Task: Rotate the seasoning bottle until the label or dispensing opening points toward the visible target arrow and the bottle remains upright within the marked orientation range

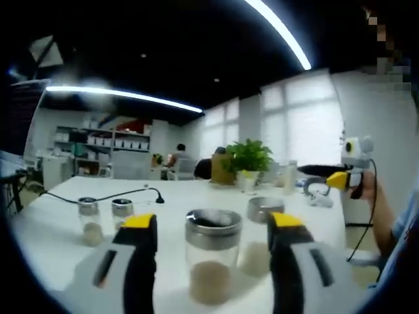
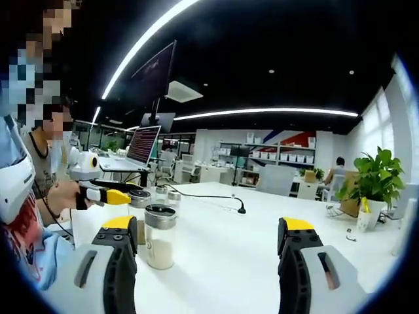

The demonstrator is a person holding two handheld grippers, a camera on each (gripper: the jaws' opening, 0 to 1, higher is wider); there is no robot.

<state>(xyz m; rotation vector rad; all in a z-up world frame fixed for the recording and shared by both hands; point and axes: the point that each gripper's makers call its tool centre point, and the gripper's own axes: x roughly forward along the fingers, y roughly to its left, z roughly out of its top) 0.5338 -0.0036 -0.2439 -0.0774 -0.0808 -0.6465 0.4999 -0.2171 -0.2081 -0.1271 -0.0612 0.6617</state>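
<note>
Tongs gape on both sides, left tongs (image 1: pixel 213 239) straddling seasoning bottle (image 1: pixel 213 258), right tongs (image 2: pixel 209 245) over bare table (image 2: pixel 222 261).

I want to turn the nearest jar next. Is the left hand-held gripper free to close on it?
Probably yes. The left hand-held gripper is open, and the nearest jar stands upright between its jaws with nothing in front; another jar sits close behind.

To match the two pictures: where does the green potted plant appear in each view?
Left gripper view: the potted plant stands right of centre, behind the table's far edge.
Right gripper view: it is at the far right edge.
Shared landmark: the black cable's end on the white table.
</note>
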